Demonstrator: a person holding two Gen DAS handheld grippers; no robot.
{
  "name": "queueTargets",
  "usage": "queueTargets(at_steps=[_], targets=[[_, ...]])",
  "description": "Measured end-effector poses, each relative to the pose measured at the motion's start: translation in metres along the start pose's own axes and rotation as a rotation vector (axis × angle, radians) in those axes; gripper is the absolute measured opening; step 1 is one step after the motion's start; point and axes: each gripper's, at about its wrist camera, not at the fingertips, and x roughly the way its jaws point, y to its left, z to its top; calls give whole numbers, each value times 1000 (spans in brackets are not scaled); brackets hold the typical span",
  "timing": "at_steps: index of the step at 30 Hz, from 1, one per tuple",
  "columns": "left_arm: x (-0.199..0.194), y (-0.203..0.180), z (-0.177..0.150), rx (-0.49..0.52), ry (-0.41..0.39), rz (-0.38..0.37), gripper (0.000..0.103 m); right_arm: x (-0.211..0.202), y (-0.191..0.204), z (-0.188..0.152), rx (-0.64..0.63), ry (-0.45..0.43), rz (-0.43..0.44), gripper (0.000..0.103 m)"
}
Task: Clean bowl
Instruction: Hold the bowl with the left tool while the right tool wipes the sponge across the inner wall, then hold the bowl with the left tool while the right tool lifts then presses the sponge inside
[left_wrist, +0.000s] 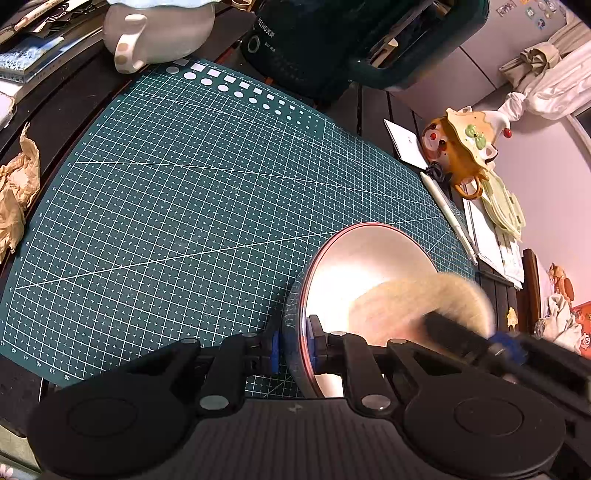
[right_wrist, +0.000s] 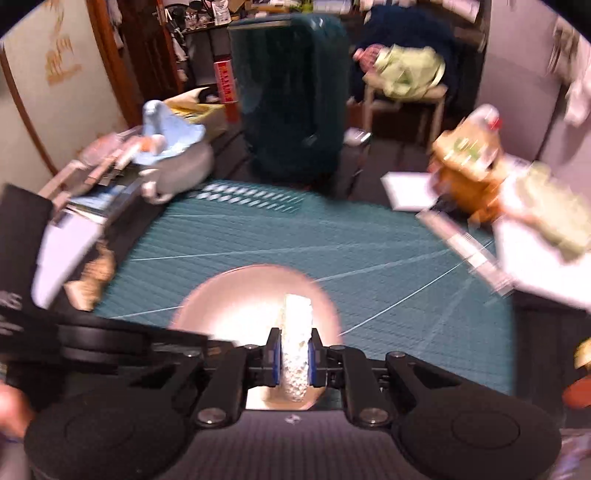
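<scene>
The left gripper (left_wrist: 295, 347) is clamped on the near rim of the bowl (left_wrist: 369, 258), one blue pad outside the wall and the other inside it, so that the bowl is held tilted, its pale, shiny inside turned up and to the right. The right gripper (right_wrist: 294, 356) is closed on a white, porous sponge (right_wrist: 295, 332), which is pinched upright between the two blue pads and is seen over the brightly lit inside of the bowl (right_wrist: 236, 295). From the left wrist view the sponge (left_wrist: 424, 299) appears as a pale, blurred smear across the bowl's lower right, with the dark fingers of the right gripper (left_wrist: 506, 350) entering from the right edge; whether the sponge is actually pressed against the bowl's surface cannot be told through the blur.

The bowl is set at the near right part of a green cutting mat (left_wrist: 184, 203) printed with a white grid, which is laid on a dark table (left_wrist: 373, 103). A crumpled brown paper (left_wrist: 16, 188) is seen just off the mat's left edge. At the far left corner a grey mug (left_wrist: 159, 33) with a spotted handle is placed, and beside it, behind the mat, a large dark green appliance (left_wrist: 332, 40). To the right of the mat a pen (left_wrist: 448, 214), white papers (left_wrist: 404, 142) and an orange ceramic pot (left_wrist: 461, 147) with a decorated lid are found.
</scene>
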Motion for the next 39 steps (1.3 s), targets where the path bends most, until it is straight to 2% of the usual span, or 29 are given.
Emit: queueTargets(at_steps=[7, 11, 16, 22, 25, 32, 34, 39], targets=[[0, 0, 0, -1, 0, -1, 13, -32, -18, 10, 75, -83, 78, 12], [0, 0, -1, 0, -1, -1, 13, -22, -14, 8, 103, -36, 195, 12], [1, 1, -1, -1, 1, -2, 13, 9, 1, -2, 57, 64, 177, 12], [1, 0, -1, 1, 0, -1, 13, 14, -4, -3, 51, 80, 100, 12], [1, 0, -1, 0, 0, -2, 13, 1, -6, 0, 13, 24, 19, 12], [0, -1, -1, 1, 0, -1, 13, -38, -21, 12, 62, -81, 72, 12], [0, 1, 0, -2, 1, -4, 13, -36, -22, 13, 89, -65, 142, 12], [-1, 4, 0, -5, 2, -5, 13, -10, -6, 5, 67, 25, 189, 12]])
